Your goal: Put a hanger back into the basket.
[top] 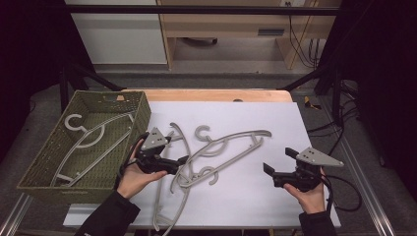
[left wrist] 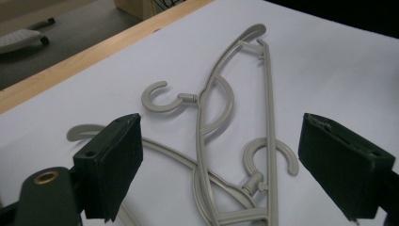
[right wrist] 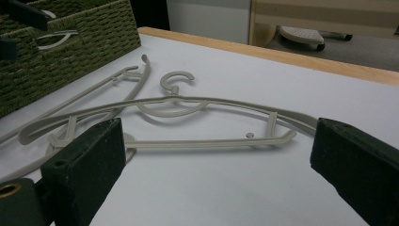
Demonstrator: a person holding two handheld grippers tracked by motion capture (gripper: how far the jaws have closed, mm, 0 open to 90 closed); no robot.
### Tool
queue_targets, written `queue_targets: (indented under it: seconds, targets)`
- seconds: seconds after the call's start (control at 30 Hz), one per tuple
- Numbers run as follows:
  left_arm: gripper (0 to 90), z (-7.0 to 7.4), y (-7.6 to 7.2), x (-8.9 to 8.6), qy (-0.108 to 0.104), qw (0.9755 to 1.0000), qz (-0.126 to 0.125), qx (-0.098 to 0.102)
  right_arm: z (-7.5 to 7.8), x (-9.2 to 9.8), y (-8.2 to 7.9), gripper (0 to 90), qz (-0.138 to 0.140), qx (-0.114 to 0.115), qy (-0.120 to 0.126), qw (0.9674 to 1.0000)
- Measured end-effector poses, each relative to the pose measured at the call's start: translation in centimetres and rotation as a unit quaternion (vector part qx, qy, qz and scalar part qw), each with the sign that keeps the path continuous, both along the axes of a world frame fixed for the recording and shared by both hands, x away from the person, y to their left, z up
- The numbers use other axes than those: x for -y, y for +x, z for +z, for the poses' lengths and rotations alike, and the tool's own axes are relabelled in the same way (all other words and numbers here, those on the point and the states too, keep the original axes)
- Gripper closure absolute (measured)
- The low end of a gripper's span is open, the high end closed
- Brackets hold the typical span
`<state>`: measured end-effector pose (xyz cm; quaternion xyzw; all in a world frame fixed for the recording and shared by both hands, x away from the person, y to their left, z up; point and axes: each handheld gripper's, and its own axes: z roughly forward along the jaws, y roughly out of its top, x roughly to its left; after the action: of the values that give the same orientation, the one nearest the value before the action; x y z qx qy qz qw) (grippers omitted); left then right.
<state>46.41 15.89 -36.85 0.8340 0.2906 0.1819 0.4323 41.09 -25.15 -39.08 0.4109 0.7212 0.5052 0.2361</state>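
- Job reads as moving hangers off the desk (top: 255, 196) into the woven basket (top: 142, 110) at our left.
- Progress: one hanger in the basket (top: 91, 140) already, lying flat on the bottom. That part looks done.
- Left to do: a tangle of grey hangers on the white sheet. We count about three, overlapped, so the exact number is hard to call.
- The top hanger (top: 231, 145) lies across the middle of the desk, its hook (top: 201, 132) pointing toward the far edge. A second hanger (top: 179, 196) runs down toward the near edge, partly under the others.
- So roughly early-to-mid: most of the pile is still out.
- Left tool (top: 183, 160): jaws spread wide, nothing between them. It sits right at the left end of the pile, just beside the crossed hangers; contact not clear from above. In the left gripper view the top hanger (left wrist: 235, 117) lies ahead, between the jaw lines but beyond the pads.
- Right tool (top: 279, 161): jaws also spread wide, holding nothing, hovering well apart from the pile at its right. In the right gripper view the top hanger (right wrist: 188, 122) lies ahead, untouched.
- Our read: next grab falls to the left tool, being closest.
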Motion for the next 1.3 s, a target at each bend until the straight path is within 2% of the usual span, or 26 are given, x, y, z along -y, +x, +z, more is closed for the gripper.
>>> queue_targets:
  seconds: [0.2,0.4,0.6,0.73,0.9,1.0,1.07,1.13,1.2,1.3]
  targets:
    - [18.3,-1.8,1.8,1.7,0.026,0.9994,0.007,-0.023,0.0,-0.2,0.0,4.3,0.0,-0.003,0.0,1.0]
    - [24.8,-3.6,3.0,3.3,0.045,0.998,-0.003,-0.044,0.0,-0.2,0.1,4.3,0.001,-0.002,-0.002,1.0]
    - [32.2,-5.1,4.2,4.6,0.085,0.9948,-0.001,-0.055,-0.1,-0.3,0.1,4.4,0.002,-0.003,-0.002,1.0]
    - [36.6,-6.2,5.2,5.2,0.102,0.9924,0.009,-0.068,-0.1,-0.3,0.1,4.3,0.006,-0.003,-0.004,1.0]
    - [44.8,-7.5,6.7,5.4,0.107,0.9902,0.026,-0.086,-0.2,-0.4,0.1,4.3,0.007,-0.004,-0.003,1.0]
    - [50.8,-8.1,7.2,5.4,0.116,0.9881,0.019,-0.1,-0.1,-0.3,0.2,4.3,0.007,-0.003,-0.004,1.0]
    - [54.6,-8.4,7.3,5.6,0.118,0.9877,0.018,-0.101,-0.1,-0.3,0.2,4.3,0.007,-0.003,-0.003,1.0]
    - [58.8,-8.5,7.4,5.7,0.13,0.986,0.014,-0.104,-0.1,-0.3,0.2,4.3,0.007,-0.003,-0.004,1.0]
    - [62.1,-8.7,7.5,5.9,0.13,0.9857,0.013,-0.107,-0.2,-0.4,0.2,4.3,0.008,-0.003,-0.005,1.0]
    - [66.9,-8.8,7.8,6.2,0.14,0.9836,0.008,-0.114,-0.2,-0.5,0.2,4.2,0.008,-0.006,-0.004,0.9999]
